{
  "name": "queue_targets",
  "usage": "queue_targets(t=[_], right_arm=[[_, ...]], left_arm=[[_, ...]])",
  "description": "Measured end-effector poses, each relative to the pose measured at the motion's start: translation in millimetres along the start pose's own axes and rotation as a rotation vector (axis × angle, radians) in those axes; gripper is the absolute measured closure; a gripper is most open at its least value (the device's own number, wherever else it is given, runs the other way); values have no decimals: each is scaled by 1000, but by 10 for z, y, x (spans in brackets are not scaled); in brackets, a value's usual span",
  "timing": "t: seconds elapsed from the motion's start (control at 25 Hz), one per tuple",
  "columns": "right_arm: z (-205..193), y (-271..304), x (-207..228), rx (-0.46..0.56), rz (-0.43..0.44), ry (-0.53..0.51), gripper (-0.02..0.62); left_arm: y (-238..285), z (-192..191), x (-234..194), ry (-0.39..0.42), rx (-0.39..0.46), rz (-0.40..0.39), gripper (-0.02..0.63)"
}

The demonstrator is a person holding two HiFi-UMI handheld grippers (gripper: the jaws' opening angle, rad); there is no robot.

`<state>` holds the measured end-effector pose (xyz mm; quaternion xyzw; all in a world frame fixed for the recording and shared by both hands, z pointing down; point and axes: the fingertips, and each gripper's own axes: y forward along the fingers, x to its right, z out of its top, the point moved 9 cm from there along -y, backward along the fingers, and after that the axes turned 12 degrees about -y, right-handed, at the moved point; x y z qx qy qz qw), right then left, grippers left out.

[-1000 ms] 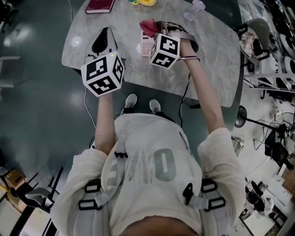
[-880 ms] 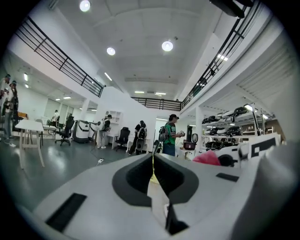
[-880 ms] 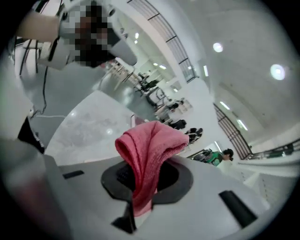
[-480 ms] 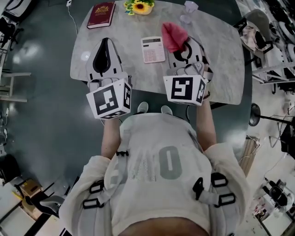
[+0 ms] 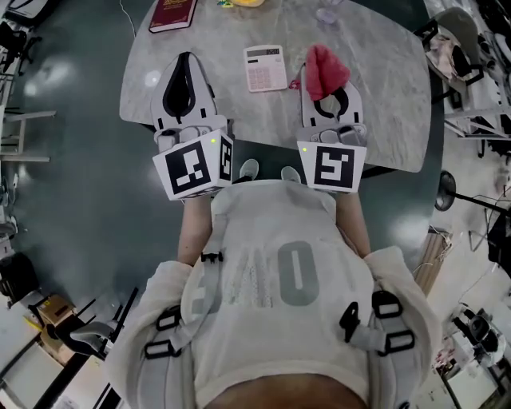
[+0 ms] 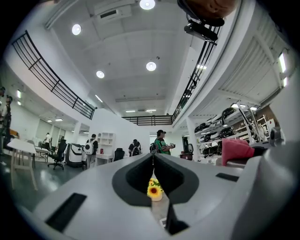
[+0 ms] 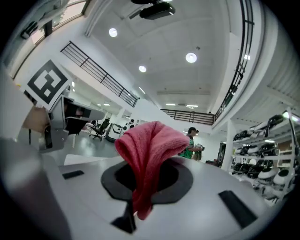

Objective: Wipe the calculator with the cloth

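Observation:
A pale pink calculator (image 5: 265, 68) lies flat on the grey marble table (image 5: 383, 96), between my two grippers. My right gripper (image 5: 324, 69) is shut on a red cloth (image 5: 325, 70), which bunches up over its tips; the right gripper view shows the cloth (image 7: 149, 161) pinched between the jaws and folded back over them. My left gripper (image 5: 185, 57) is shut with nothing in it, held above the table's left part. Both point about level, away from me. The cloth (image 6: 236, 150) also shows at the right edge of the left gripper view.
A dark red book (image 5: 172, 13) lies at the table's far left, and a yellow sunflower pot (image 5: 246, 2) stands at the far edge, seen again as the sunflower pot (image 6: 154, 189) past the left jaws. A clear glass (image 5: 326, 13) is at the far right. Racks and chairs surround the table.
Both grippers have drawn back toward me and risen. The right one, which held the cloth down on the calculator, has lifted off it and rolled upright; the calculator now lies uncovered.

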<state>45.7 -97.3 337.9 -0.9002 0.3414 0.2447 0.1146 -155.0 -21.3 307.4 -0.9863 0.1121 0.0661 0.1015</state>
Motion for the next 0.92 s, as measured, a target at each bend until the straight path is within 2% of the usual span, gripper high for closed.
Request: queue_targets(t=[0.2, 0.92], right_arm=[[-82, -14, 102, -5, 9, 64, 542], [-192, 37, 223, -10, 24, 64, 543]], left_arm=[[16, -16, 83, 10, -5, 5, 581], [127, -61, 183, 25, -26, 10, 581]])
